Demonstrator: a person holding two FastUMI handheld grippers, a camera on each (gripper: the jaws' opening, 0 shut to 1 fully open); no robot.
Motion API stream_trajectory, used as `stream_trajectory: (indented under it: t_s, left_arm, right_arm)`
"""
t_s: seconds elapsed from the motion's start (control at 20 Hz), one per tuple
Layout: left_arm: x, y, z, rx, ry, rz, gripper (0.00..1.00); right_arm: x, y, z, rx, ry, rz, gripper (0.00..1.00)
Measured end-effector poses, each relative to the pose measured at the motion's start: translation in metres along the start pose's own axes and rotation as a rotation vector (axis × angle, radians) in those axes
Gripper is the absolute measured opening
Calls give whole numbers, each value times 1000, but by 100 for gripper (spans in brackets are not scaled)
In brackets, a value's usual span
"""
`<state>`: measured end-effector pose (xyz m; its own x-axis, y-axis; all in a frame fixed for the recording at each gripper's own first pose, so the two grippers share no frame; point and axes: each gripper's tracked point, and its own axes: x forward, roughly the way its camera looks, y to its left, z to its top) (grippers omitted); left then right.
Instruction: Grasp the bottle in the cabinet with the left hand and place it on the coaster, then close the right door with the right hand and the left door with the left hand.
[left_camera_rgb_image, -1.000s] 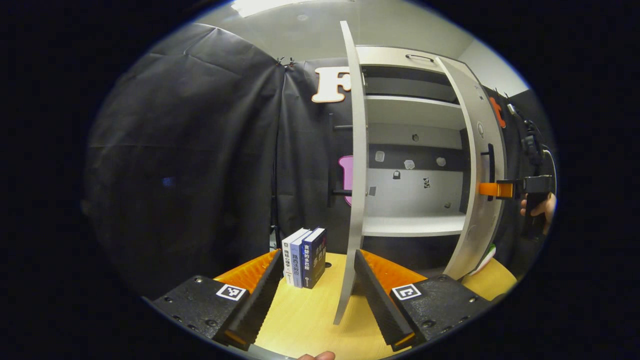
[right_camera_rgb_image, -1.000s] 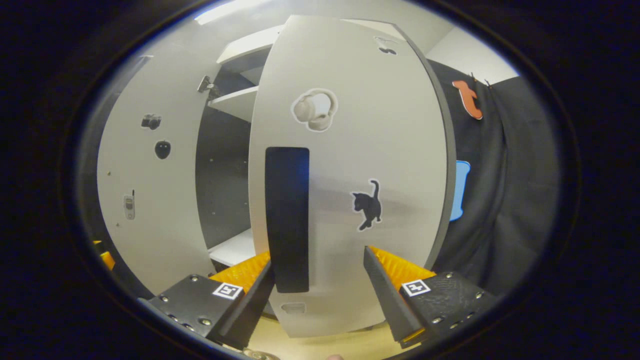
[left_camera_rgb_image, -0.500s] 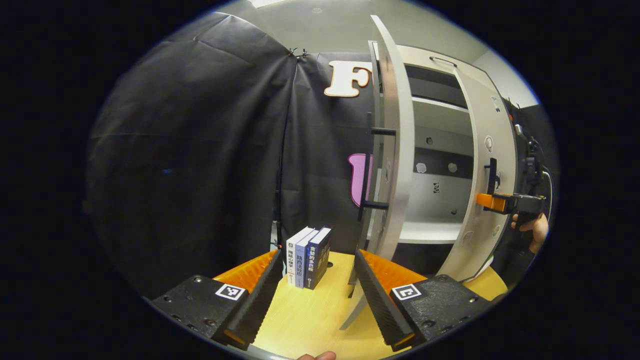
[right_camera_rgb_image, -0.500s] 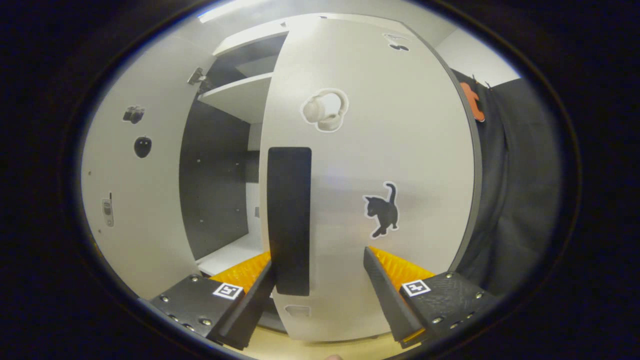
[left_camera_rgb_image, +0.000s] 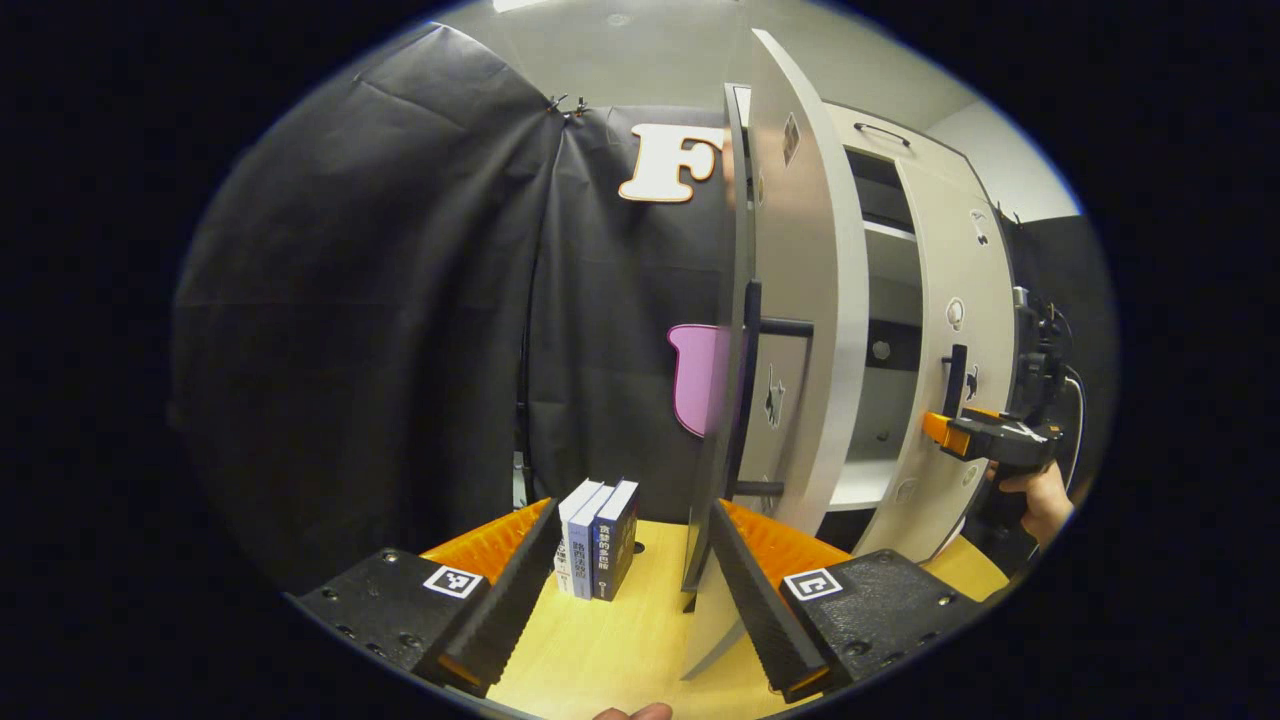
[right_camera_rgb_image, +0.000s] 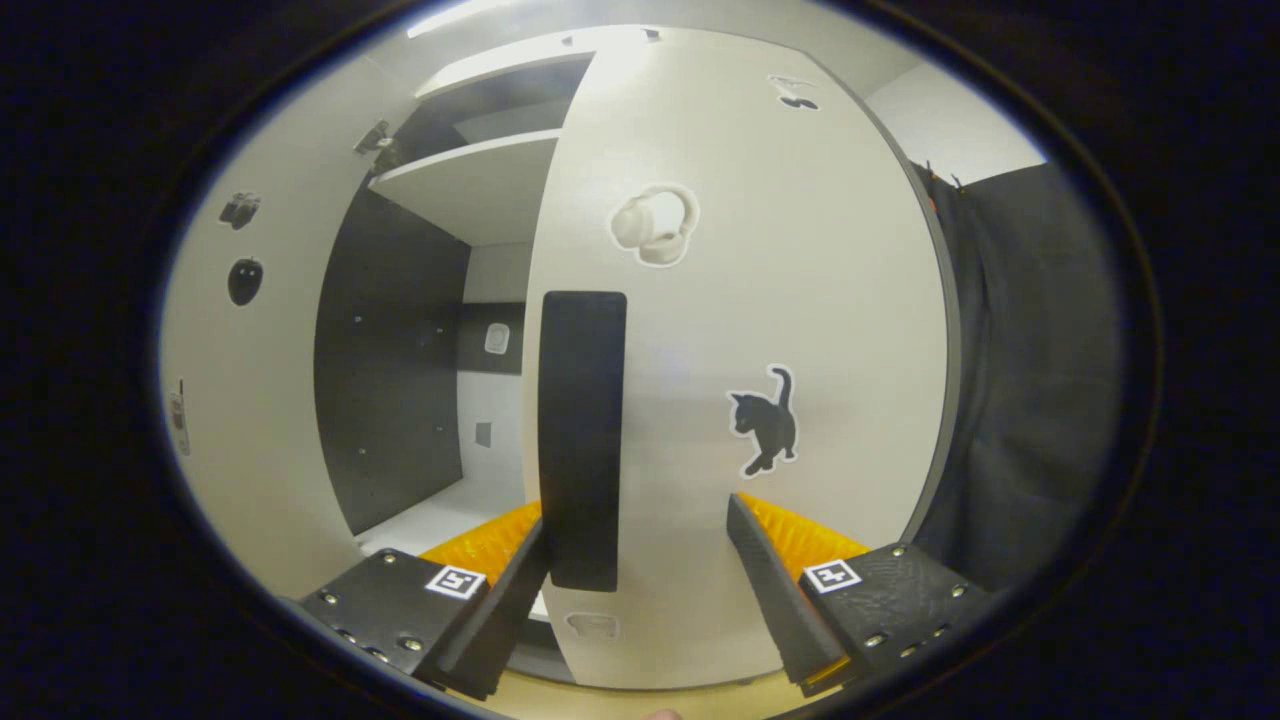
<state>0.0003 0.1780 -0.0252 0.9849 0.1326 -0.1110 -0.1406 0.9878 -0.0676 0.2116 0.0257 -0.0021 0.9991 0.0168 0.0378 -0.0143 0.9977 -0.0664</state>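
In the left gripper view the left tool (left_camera_rgb_image: 625, 580) is wide open and holds nothing, its fingers on either side of the left door's (left_camera_rgb_image: 805, 290) lower edge above the desk (left_camera_rgb_image: 620, 650). Three books (left_camera_rgb_image: 597, 537) stand left of that door. The right tool (right_camera_rgb_image: 640, 590), also open and empty, faces the right door (right_camera_rgb_image: 760, 330); one finger seems to touch the door's black handle (right_camera_rgb_image: 582, 440). Between the doors, the cabinet shelf (right_camera_rgb_image: 470, 185) shows.
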Motion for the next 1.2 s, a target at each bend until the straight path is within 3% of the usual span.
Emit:
stream_trajectory:
  t_s: [0.05, 0.2, 0.3, 0.55, 0.6, 0.65, 0.85, 0.9, 0.95, 1.0, 1.05, 1.2]
  left_arm:
    - [2, -3, 4, 2, -2, -19, 89]
    - [4, -18, 11, 6, -11, -90, 89]
    - [7, -24, 12, 31, -14, -108, 94]
    - [8, -26, 15, 38, -21, -114, 89]
    - [7, -26, 13, 30, -20, -118, 98]
    - [7, -26, 13, 24, -16, -123, 93]
    - [9, -28, 12, -1, -7, -142, 93]
    - [9, -29, 12, -4, -1, -149, 89]
    - [9, -29, 12, -5, -3, -153, 94]
    - [10, -30, 14, -5, -2, -158, 89]
    - [10, -31, 12, -6, 1, -166, 94]
    - [9, -40, 13, -4, 2, -186, 92]
  right_arm:
    - [0, 0, -1, 0, 2, -4, 100]
    - [-1, 1, -1, 10, 17, 1, 100]
    - [-3, 0, -2, 35, 36, 10, 100]
    - [-22, 0, -1, 7, 36, 25, 100]
    - [-27, 0, -1, 3, 39, 29, 100]
    - [-33, 0, -2, -1, 41, 34, 100]
    - [-60, -6, -1, -37, 43, 41, 100]
    - [-66, -8, -1, -42, 45, 43, 100]
    - [-72, -8, -2, -41, 49, 49, 100]
    - [-78, -9, -3, -37, 53, 53, 100]
    - [-84, -10, -3, -32, 57, 56, 100]
    - [-103, -12, -5, -18, 63, 65, 100]
